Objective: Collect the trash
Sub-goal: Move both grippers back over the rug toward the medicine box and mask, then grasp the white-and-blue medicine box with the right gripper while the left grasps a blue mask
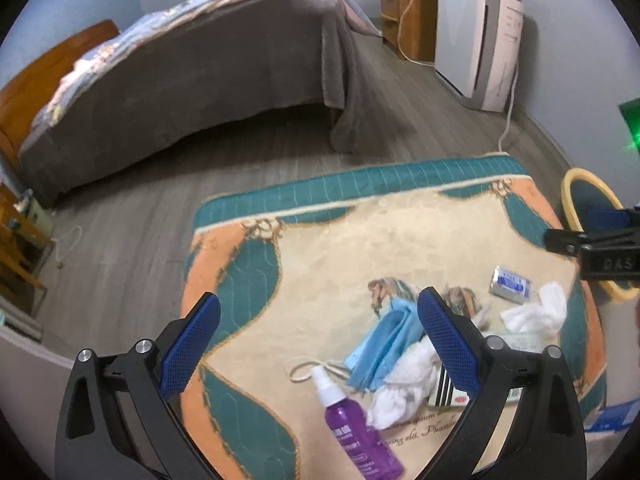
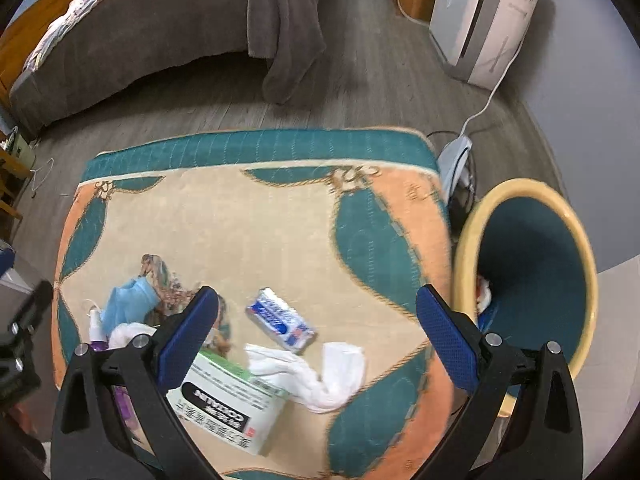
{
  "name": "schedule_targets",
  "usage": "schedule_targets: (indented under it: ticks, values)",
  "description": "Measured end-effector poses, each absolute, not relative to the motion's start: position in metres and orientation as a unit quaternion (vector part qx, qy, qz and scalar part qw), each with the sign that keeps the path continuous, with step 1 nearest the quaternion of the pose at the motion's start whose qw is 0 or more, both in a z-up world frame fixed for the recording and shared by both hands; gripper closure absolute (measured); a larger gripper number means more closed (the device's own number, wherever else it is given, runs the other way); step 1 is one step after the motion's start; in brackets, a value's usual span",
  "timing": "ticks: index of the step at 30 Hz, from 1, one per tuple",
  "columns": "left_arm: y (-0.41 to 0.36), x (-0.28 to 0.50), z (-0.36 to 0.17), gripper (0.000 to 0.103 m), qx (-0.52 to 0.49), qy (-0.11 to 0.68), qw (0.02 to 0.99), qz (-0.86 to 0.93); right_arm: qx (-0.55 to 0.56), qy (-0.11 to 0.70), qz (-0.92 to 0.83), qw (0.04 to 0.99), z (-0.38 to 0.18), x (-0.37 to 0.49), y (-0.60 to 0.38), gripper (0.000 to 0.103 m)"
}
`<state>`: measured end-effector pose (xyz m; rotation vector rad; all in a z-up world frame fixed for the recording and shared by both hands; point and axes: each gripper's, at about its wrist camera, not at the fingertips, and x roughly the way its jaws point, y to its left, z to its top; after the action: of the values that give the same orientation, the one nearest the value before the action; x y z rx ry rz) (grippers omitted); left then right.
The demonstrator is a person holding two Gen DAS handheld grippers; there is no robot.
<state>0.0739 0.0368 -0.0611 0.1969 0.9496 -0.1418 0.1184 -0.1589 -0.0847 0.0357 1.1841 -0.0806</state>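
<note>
**Picking the next piece of trash off the table**

Right hand-held gripper (image 2: 316,320): released, jaws spread wide, nothing between them. It hovers above the near-right part of the table (image 2: 260,216), with the silver-and-blue wrapper (image 2: 282,322) and the crumpled white tissue (image 2: 320,376) lying between its fingers in the right wrist view. The left hand-held gripper (image 1: 318,332) is likewise released and empty – it hangs over the blue face mask (image 1: 380,344), a second tissue wad (image 1: 404,384) and the purple spray bottle (image 1: 352,428).

Procedure, as judged:
- Lower the right jaws across the wrapper's short side; close gently, since it will likely crush.
- Carry it right to the yellow-rimmed bin (image 2: 464,240), standing just beside the table edge with some trash already inside.

Orientation: the wrapper lies flat – its long axis runs diagonally from far-left to near-right, toward the tissue.
</note>
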Motion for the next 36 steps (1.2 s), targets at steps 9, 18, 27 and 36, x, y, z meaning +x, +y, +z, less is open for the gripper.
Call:
schedule_targets:
  ticks: [9,18,27,36]
  values:
    - [0.029,0.084,-0.089,0.007,0.104,0.502,0.853,-0.099,0.013,0.578,-0.04,0.815,-0.11,0.136,-0.154,0.006]
    - [0.012,0.105,-0.111,0.009,0.123,0.537,0.827,-0.115,-0.022,0.623,0.008,0.782,-0.141,0.147,-0.146,0.032]
    - [-0.007,0.115,-0.138,0.03,0.159,0.581,0.787,-0.131,-0.08,0.656,0.042,0.75,-0.169,0.148,-0.126,0.051]
    - [-0.01,0.123,-0.136,0.09,0.124,0.592,0.779,-0.165,-0.042,0.651,0.038,0.757,-0.163,0.156,-0.14,0.08]
